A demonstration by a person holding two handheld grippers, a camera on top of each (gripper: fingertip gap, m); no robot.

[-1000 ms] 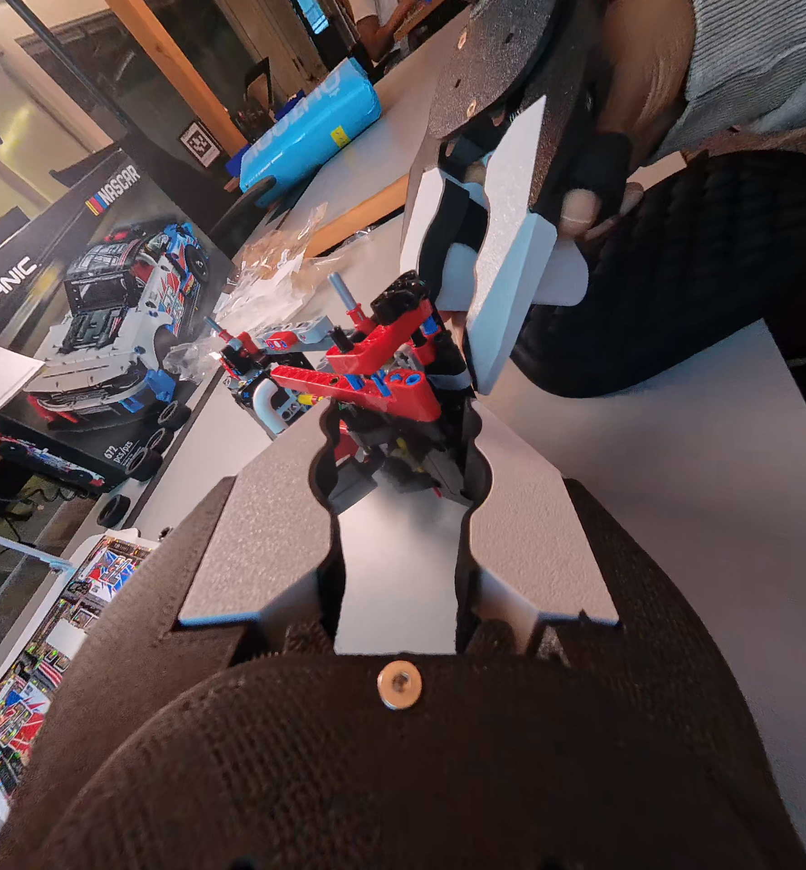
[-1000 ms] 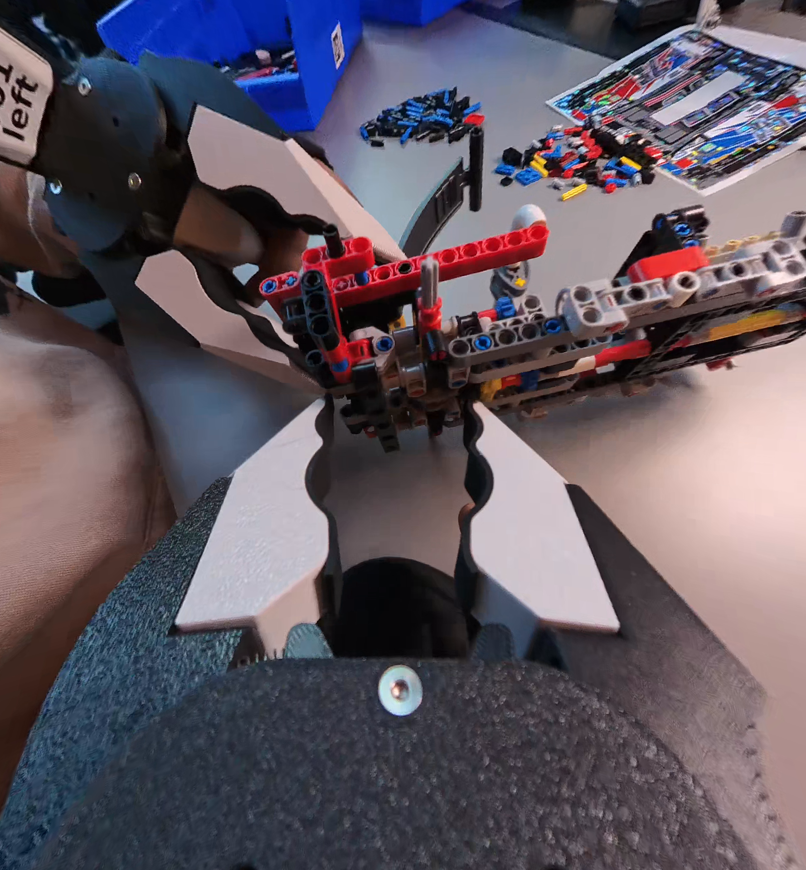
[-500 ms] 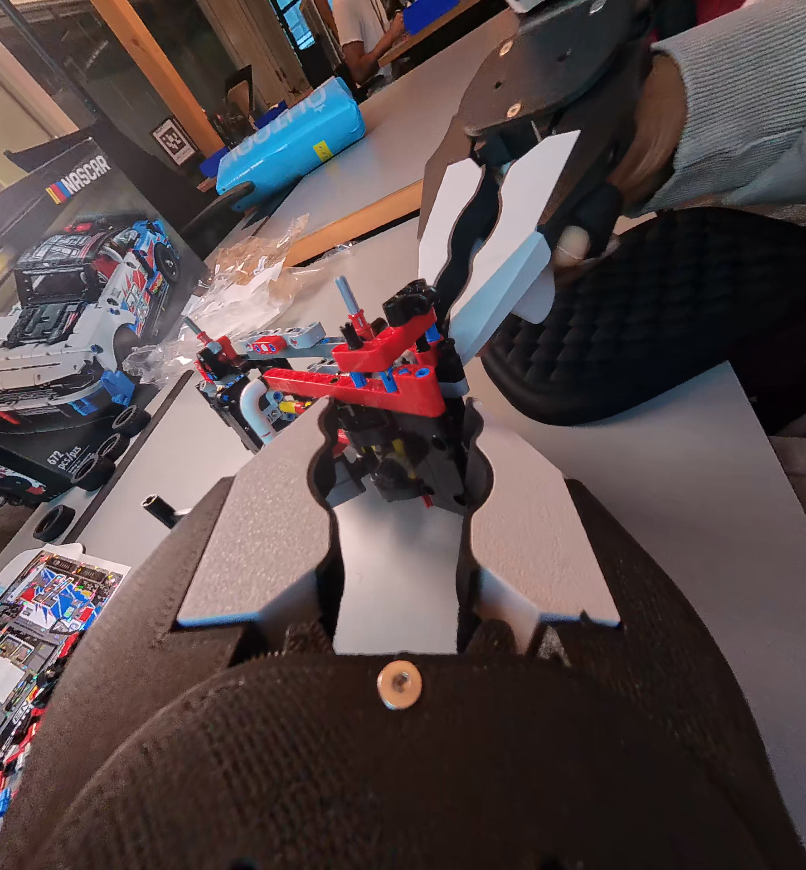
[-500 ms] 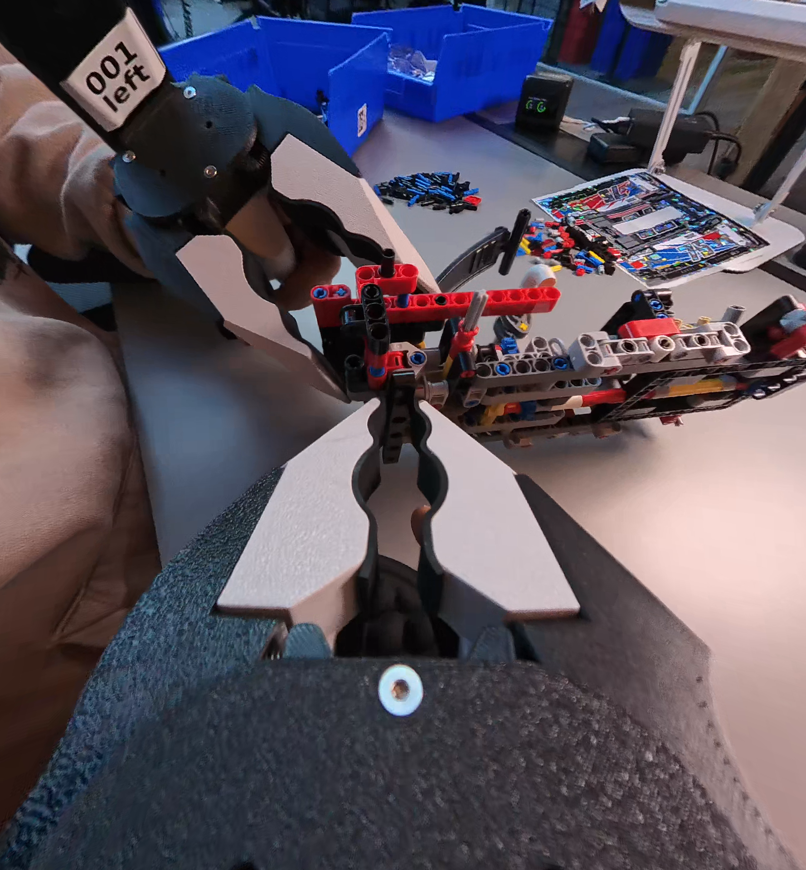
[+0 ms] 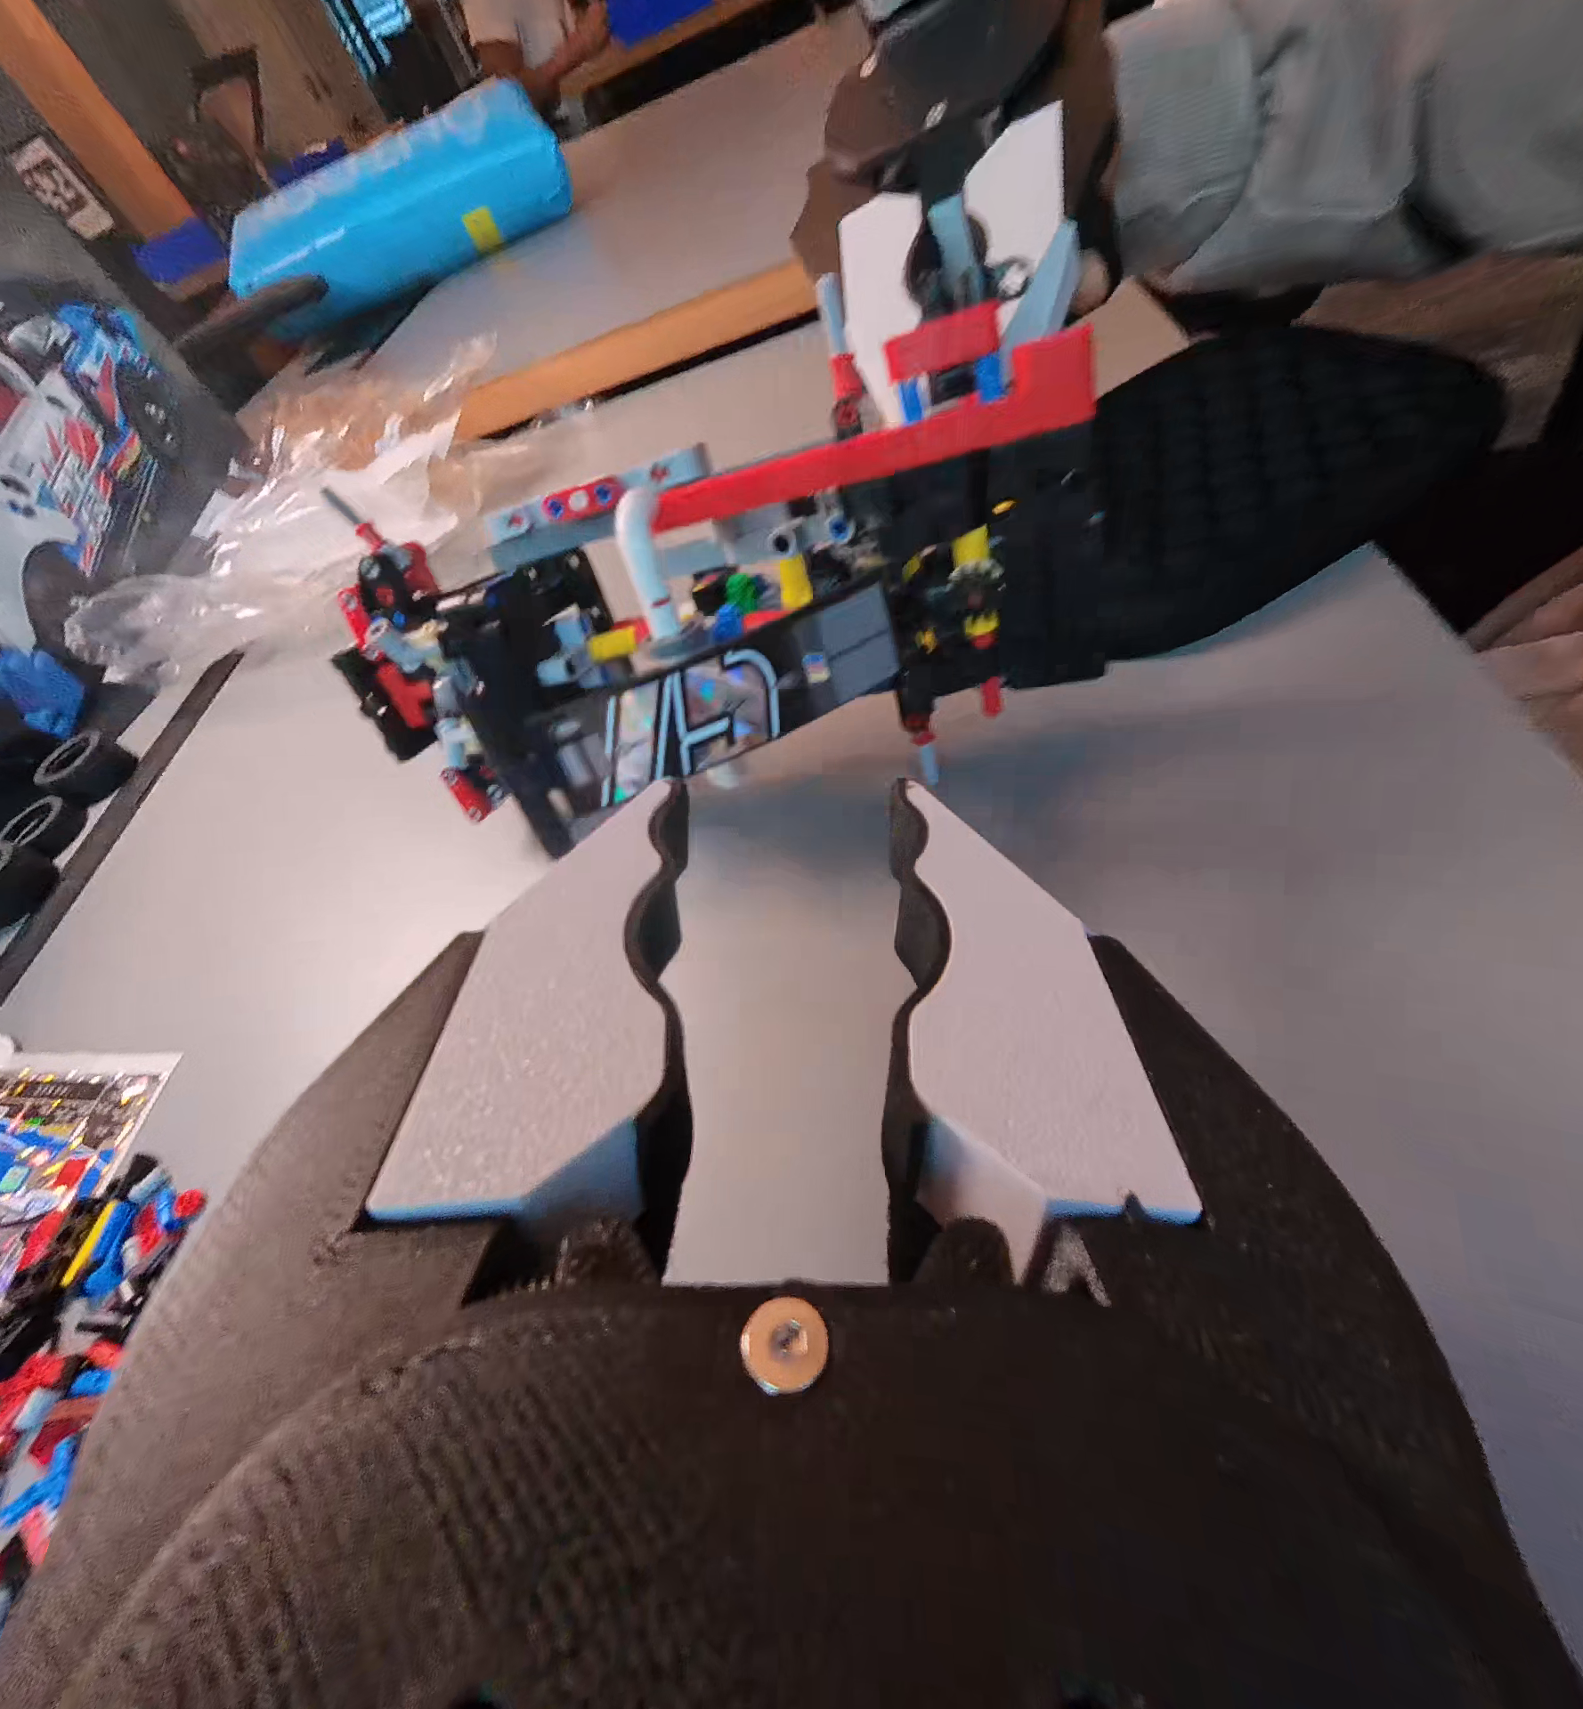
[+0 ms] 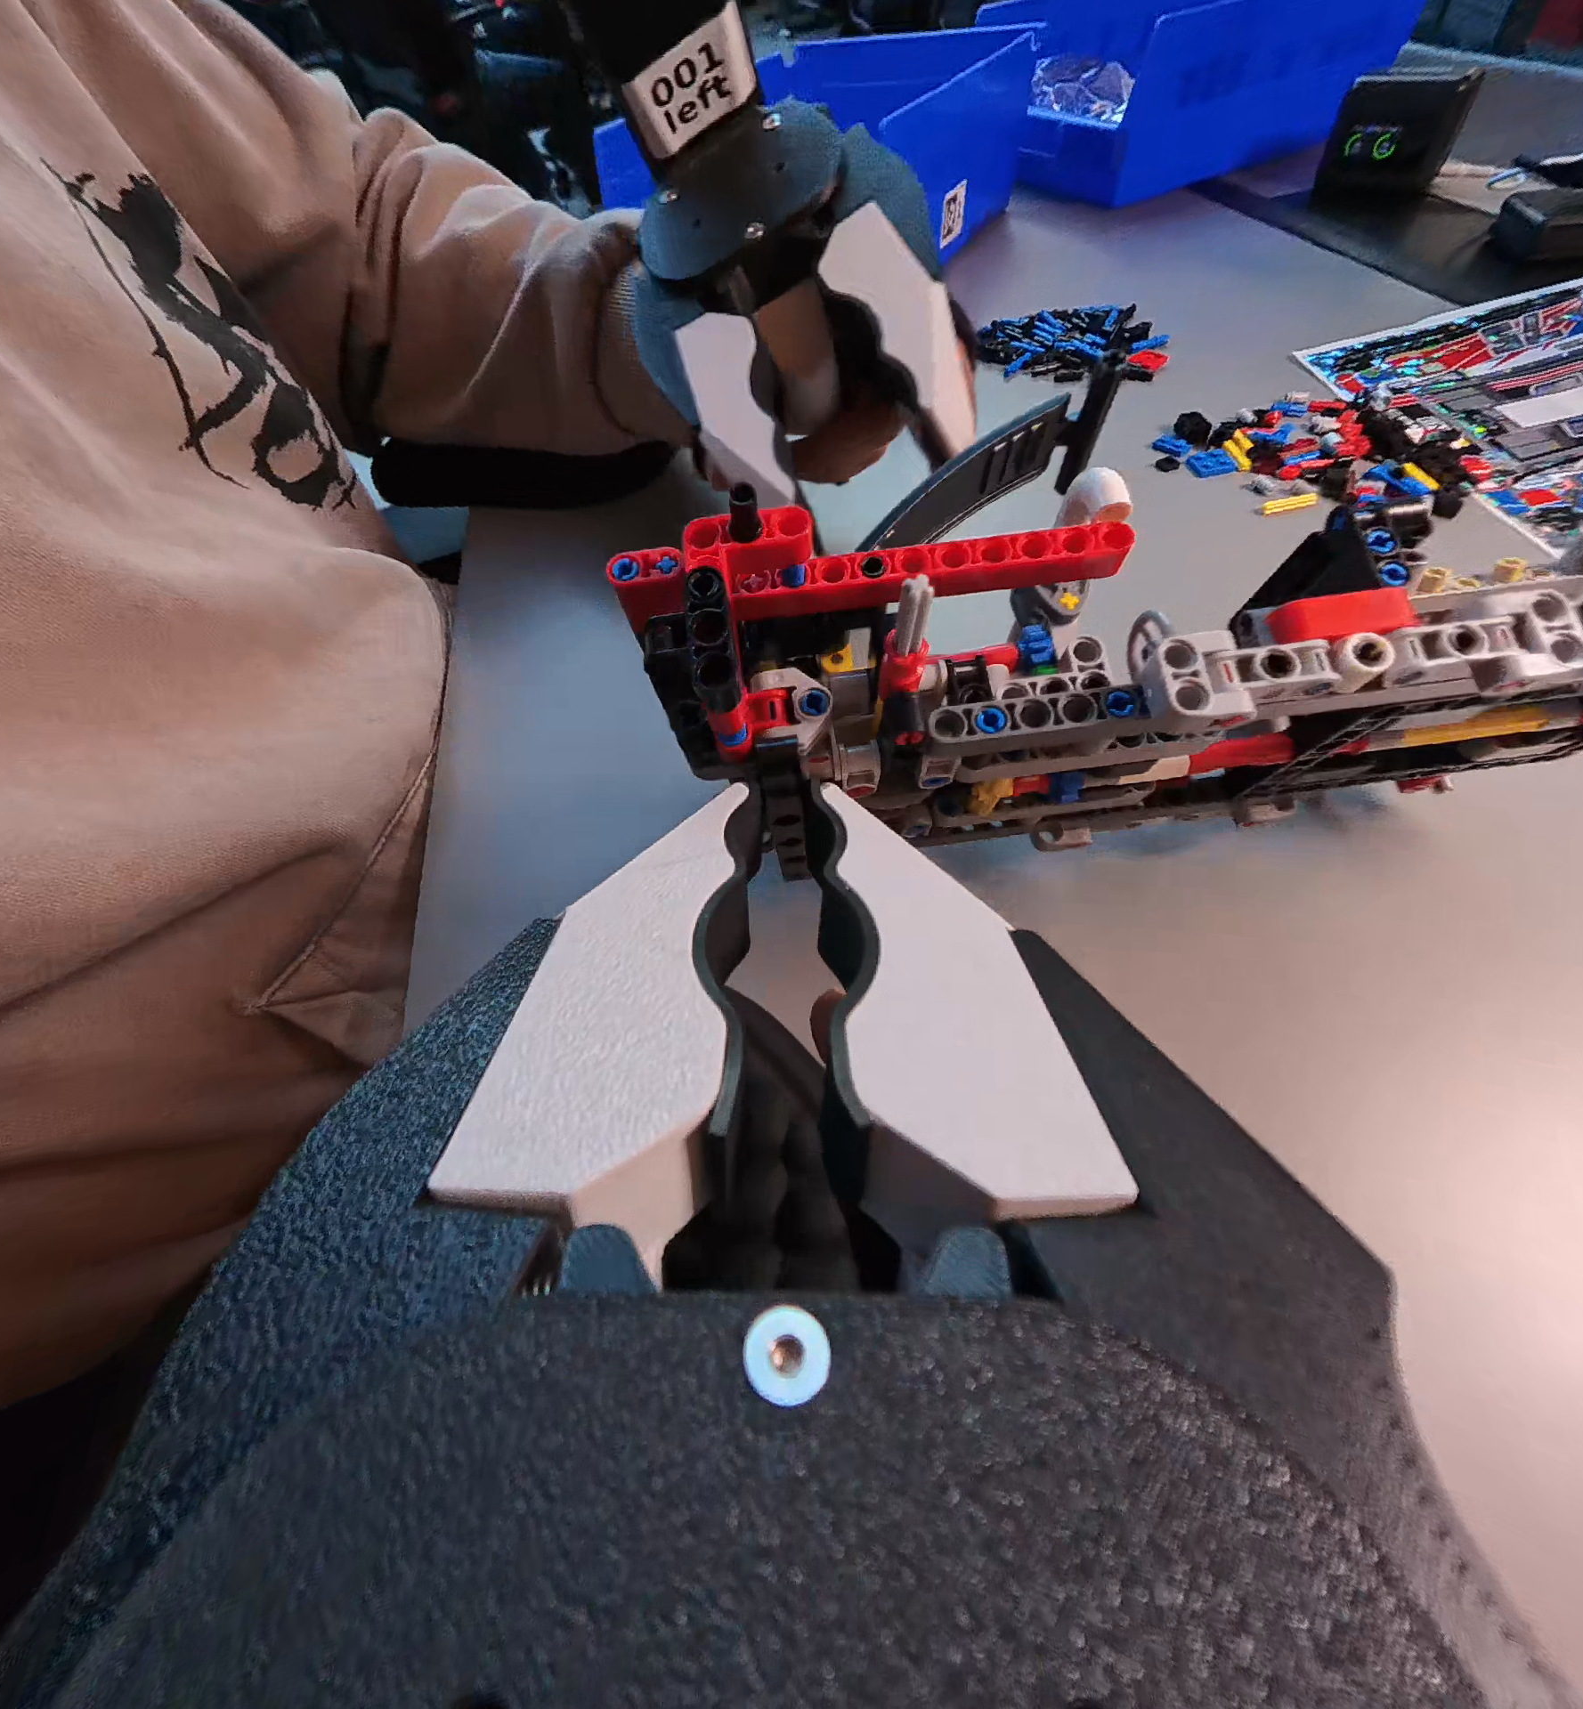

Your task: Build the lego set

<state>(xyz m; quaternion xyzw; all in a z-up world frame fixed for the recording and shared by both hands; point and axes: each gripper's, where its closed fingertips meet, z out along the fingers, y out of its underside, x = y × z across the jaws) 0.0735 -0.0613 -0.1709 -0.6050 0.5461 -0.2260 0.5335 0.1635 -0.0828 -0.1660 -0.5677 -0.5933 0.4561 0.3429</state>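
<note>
My right gripper (image 6: 783,814) is pinched on a black beam at the near end of the half-built red, grey and black lego chassis (image 6: 1093,703), which sits mid-table. My left gripper (image 5: 783,805) is spread, holding nothing. Frame is assembled; bodywork isn't. Loose bricks (image 6: 1306,453) and the sticker sheet (image 6: 1528,361) at the far edge are unused. Plenty left.
</note>
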